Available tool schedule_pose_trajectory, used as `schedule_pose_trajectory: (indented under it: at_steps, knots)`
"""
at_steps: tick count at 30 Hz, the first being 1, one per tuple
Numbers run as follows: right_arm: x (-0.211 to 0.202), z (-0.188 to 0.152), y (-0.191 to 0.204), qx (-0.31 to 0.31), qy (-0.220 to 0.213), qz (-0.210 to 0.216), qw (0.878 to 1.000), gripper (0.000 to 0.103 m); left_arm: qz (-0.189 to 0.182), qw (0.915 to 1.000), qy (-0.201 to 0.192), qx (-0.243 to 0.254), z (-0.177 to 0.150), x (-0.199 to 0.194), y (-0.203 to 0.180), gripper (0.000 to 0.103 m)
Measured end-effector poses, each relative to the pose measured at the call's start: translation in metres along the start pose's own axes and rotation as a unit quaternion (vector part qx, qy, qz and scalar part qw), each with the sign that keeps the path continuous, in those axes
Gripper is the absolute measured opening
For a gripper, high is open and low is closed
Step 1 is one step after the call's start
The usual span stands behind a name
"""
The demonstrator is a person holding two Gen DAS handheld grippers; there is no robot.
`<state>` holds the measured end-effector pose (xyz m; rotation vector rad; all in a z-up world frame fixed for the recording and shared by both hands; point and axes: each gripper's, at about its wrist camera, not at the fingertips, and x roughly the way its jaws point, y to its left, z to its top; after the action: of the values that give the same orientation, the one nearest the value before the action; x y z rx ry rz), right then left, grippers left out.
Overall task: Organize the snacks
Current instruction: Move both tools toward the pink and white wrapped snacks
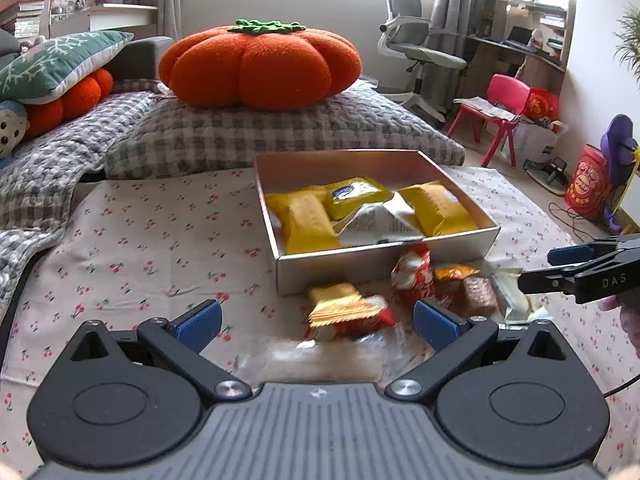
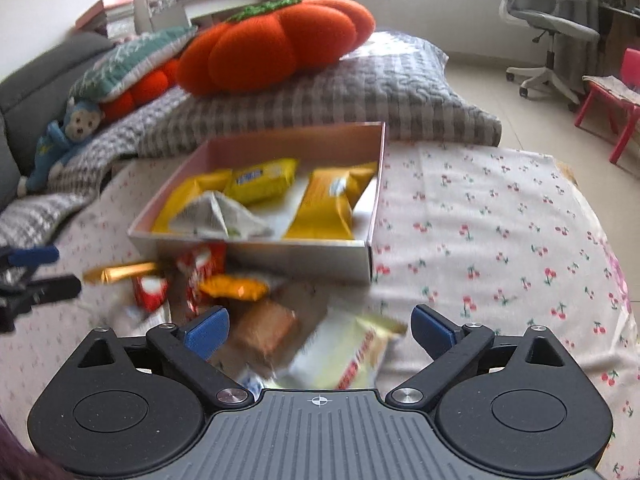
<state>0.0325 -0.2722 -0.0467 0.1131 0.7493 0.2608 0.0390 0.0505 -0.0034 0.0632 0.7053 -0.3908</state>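
Sorting loose snacks into the box [image 1: 384, 268], as I read the step; places below are given relative to that box, left to right.

1. Left gripper [image 1: 318, 322]: jaws wide, holding nothing, hovering just before the box's near wall.
2. Red-and-gold packet [image 1: 344, 314]: between my left fingers, near the box's front wall, lying flat. I judge it the likeliest pick. To do it well I would lower squarely, close across its narrow side and lift clear of the wall before carrying it over.
3. Red wrapper [image 1: 414, 274]: leaning against the box's front wall; it may topple if the wall is nudged.
4. Orange packet [image 1: 454, 272] and brown bar [image 1: 478, 296]: right of the red wrapper, crowded and touching, so a clean grasp of one looks hard.
5. Pale yellow packet [image 2: 348, 360]: before the box's right front corner, between the wide, empty fingers of my right gripper [image 2: 320, 330]. The view is blurred; I cannot read its label.
6. Box contents: several yellow packs [image 1: 306, 222] and a white folded pack [image 1: 380, 222], leaving little bare floor. New items will likely rest on top.
7. Surroundings: cherry-print cloth [image 1: 152, 248] under the box; orange pumpkin cushion [image 1: 260, 66] beyond its far wall. The two grippers sit near each other, so I would move one at a time.
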Motion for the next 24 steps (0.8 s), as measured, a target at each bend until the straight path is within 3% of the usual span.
schedule_pose_trajectory:
  at_steps: [7, 15, 24]
  knots:
    - [0.001, -0.015, -0.006, -0.014, 0.007, -0.004, 1.0, 0.099, -0.004, 0.9999, 0.004, 0.012, -0.016, -0.002, 0.012, 0.103]
    - [0.006, -0.023, -0.004, -0.039, 0.018, -0.007, 0.999, 0.099, -0.044, 0.9978, 0.032, 0.038, -0.026, 0.002, 0.015, 0.102]
    - [0.005, -0.035, 0.021, -0.11, 0.041, 0.035, 0.993, 0.099, -0.059, 0.9915, 0.064, 0.096, -0.04, 0.005, 0.006, 0.099]
